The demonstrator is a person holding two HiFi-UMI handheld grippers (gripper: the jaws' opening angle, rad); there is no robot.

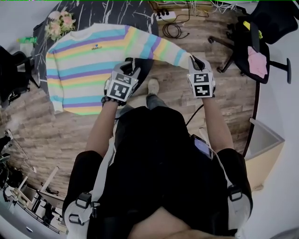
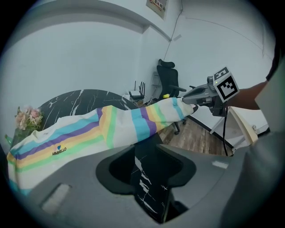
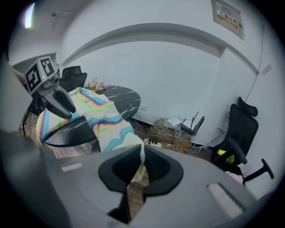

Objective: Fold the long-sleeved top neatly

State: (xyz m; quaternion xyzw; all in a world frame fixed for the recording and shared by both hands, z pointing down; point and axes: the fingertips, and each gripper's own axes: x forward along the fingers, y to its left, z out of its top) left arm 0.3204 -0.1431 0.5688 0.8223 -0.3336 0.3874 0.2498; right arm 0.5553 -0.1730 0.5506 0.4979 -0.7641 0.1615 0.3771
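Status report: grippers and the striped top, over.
Right gripper shut on sleeve cuff, held off table. Left gripper open over table edge. Top flat, unfolded. Flowers by shoulder.

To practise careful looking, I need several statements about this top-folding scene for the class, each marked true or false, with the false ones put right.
1. The top lies on a black marbled table. True.
2. The right gripper holds nothing. False: its fingers are shut on the end of the sleeve, which stretches out past the table's edge.
3. Flowers stand on the table near the top. True.
4. The top is plain white. False: it has pastel stripes.
5. The left gripper is clamped on the sleeve. False: its fingers stand apart, with no cloth between them.
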